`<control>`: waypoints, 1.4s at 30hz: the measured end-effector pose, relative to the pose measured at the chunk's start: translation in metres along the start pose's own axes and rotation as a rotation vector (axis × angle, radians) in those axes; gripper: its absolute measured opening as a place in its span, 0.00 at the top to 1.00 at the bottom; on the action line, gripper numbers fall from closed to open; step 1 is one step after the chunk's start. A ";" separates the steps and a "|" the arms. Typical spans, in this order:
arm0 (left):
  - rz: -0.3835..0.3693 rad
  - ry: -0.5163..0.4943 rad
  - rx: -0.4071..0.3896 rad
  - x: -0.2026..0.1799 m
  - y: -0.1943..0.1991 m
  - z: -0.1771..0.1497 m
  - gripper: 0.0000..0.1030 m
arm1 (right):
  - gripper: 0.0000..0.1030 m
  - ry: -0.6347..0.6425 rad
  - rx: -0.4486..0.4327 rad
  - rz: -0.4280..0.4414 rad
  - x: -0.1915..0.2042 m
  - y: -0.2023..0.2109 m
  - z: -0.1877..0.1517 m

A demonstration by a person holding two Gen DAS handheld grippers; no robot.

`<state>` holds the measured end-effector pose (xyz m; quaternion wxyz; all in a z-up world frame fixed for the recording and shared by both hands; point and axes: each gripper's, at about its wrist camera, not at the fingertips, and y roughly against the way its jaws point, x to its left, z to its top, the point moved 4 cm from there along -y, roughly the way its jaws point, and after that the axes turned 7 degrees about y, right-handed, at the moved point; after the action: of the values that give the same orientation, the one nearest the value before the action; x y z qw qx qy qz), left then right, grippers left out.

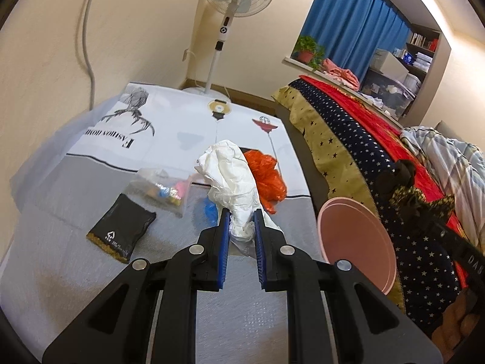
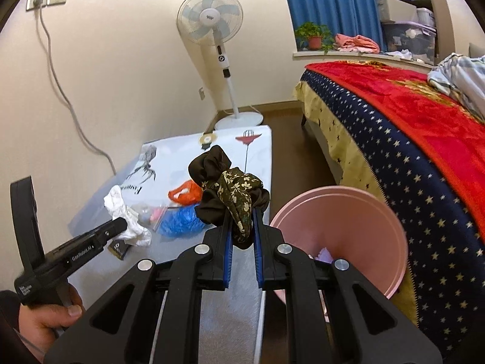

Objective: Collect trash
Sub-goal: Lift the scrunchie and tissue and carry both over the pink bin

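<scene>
My left gripper (image 1: 241, 217) is shut on a crumpled white plastic bag (image 1: 230, 176) and holds it above the low table (image 1: 60, 242). It also shows in the right wrist view (image 2: 121, 223) with the white bag (image 2: 127, 215). My right gripper (image 2: 242, 217) is shut on a dark floral cloth (image 2: 230, 194), held up just left of the pink bin (image 2: 342, 230). The bin (image 1: 357, 239) stands right of the table. On the table lie an orange bag (image 1: 266, 176), a blue bag (image 2: 182, 220), a clear pouch (image 1: 160, 191) and a black packet (image 1: 121, 227).
A bed with a red and starred cover (image 2: 409, 139) stands right of the bin. A standing fan (image 2: 212, 27) is beyond the table's far end. A wall cable (image 2: 69, 106) hangs on the left. A potted plant (image 2: 313, 36) sits on the sill.
</scene>
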<state>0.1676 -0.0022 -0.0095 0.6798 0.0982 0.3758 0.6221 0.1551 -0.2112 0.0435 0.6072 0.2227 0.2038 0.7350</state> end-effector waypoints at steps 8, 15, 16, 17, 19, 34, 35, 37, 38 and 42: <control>-0.023 -0.011 -0.020 -0.012 0.004 0.006 0.85 | 0.88 0.023 -0.027 -0.021 -0.015 0.016 0.025; -0.029 -0.020 -0.020 -0.021 -0.001 0.007 0.85 | 0.88 0.074 -0.035 -0.073 -0.040 0.022 0.044; -0.029 -0.023 -0.019 -0.022 -0.003 0.006 0.85 | 0.88 0.065 -0.038 -0.085 -0.046 0.021 0.044; -0.027 -0.026 -0.018 -0.023 -0.004 0.006 0.85 | 0.88 0.055 -0.039 -0.092 -0.049 0.021 0.044; -0.023 -0.033 -0.015 -0.027 -0.007 0.005 0.85 | 0.88 0.026 -0.039 -0.100 -0.059 0.019 0.041; -0.066 -0.154 -0.007 -0.080 -0.035 -0.007 0.85 | 0.88 -0.082 -0.037 -0.184 -0.107 0.002 0.029; -0.073 -0.167 -0.006 -0.086 -0.037 -0.008 0.85 | 0.88 -0.086 -0.032 -0.188 -0.109 0.000 0.028; -0.094 -0.189 0.002 -0.097 -0.043 -0.011 0.85 | 0.88 -0.092 -0.022 -0.193 -0.112 -0.003 0.026; -0.100 -0.201 0.004 -0.103 -0.045 -0.013 0.85 | 0.88 -0.094 -0.018 -0.198 -0.115 -0.004 0.026; -0.126 -0.252 0.004 -0.127 -0.055 -0.019 0.85 | 0.88 -0.107 -0.003 -0.216 -0.123 -0.007 0.024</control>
<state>0.2051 -0.1366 -0.0058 0.7592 0.1531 0.2944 0.5599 0.1944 -0.3297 0.0491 0.6930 0.2374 0.1927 0.6529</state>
